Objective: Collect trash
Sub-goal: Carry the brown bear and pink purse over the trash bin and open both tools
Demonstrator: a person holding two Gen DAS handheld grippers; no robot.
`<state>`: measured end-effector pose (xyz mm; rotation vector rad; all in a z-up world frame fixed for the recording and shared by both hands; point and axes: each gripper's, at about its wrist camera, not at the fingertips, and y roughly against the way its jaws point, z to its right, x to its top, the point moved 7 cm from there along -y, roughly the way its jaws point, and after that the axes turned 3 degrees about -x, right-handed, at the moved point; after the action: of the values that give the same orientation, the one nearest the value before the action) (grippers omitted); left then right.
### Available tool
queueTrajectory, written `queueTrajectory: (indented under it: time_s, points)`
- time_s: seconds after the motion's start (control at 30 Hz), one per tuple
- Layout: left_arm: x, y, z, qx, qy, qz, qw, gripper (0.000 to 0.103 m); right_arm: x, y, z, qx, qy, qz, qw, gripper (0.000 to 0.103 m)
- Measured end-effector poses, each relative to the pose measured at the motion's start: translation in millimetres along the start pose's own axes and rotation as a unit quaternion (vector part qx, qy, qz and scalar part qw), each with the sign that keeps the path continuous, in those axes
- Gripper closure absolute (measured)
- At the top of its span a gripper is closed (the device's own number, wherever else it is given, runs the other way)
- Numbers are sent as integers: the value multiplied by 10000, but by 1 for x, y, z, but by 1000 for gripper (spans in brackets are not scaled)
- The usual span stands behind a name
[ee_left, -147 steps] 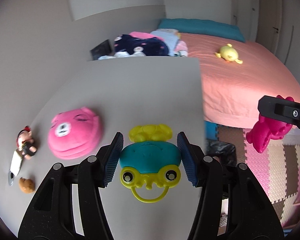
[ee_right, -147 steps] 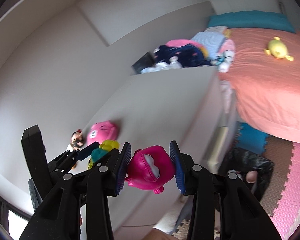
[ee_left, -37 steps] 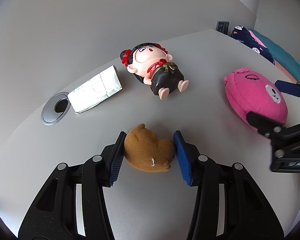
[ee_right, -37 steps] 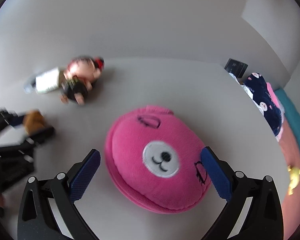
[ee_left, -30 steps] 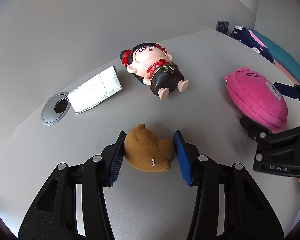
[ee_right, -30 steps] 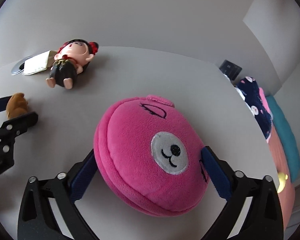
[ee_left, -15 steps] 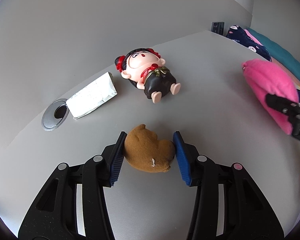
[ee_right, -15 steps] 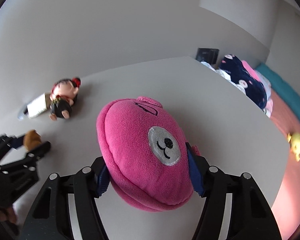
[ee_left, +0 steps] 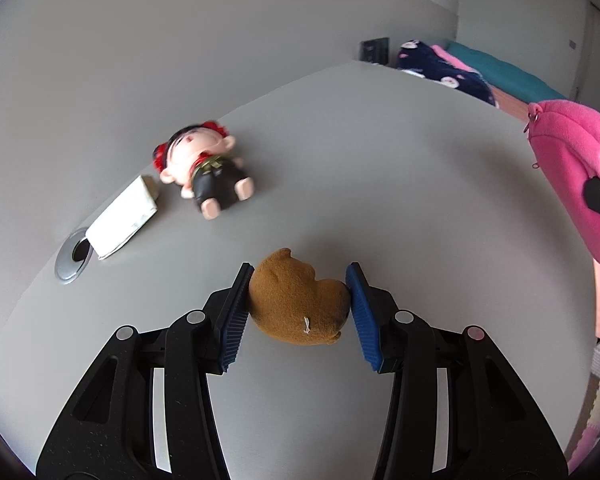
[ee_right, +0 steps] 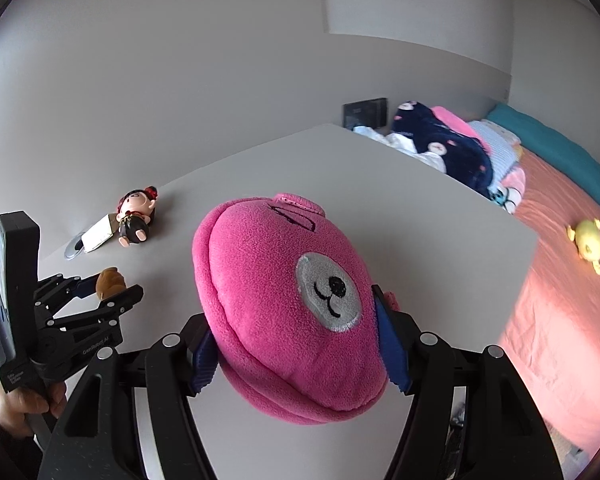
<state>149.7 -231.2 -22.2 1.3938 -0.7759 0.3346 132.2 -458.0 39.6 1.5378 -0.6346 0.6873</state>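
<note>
My left gripper is shut on a small brown plush toy, held just above the grey table. My right gripper is shut on a big pink plush bear pouch and holds it up off the table; the pouch shows at the right edge of the left wrist view. The left gripper with the brown toy appears at the lower left of the right wrist view, held by a person's hand.
A doll with black hair and red bows lies on the table beside a white paper packet and a round metal cable hole. A bed with a pink cover, a yellow toy and piled clothes stands to the right.
The right gripper closed on the pink pouch, lifted it off the table and rolled. The left gripper rose slightly with the brown toy and drew back from the doll.
</note>
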Motion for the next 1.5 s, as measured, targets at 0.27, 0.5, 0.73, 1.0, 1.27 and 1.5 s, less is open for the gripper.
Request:
queueTrajectory:
  time_s: [0.27,0.5,0.73,1.0,1.27,1.5]
  points:
    - [6,16,76,-389,-541,120,9977,56,-27,35,66,-173,-702,159,9973,35]
    - [10,37,150,-719,-1018,248,9919,56,-56,67,124,-291,-1212,281,9918,35]
    - [-8,54,231,-1112,-1600,176,9807,56,-88,98,172,-405,-1613,431,9851,34]
    - [-28,61,311,-1528,-2147,81,9646,56,-124,124,225,-641,-2043,470,9757,34]
    - [-47,51,362,-1777,-2406,-193,9540,56,-146,135,264,-818,-2397,465,9663,33]
    - [-60,47,384,-1727,-2608,-313,9493,6,-164,122,300,-909,-3103,204,9461,2]
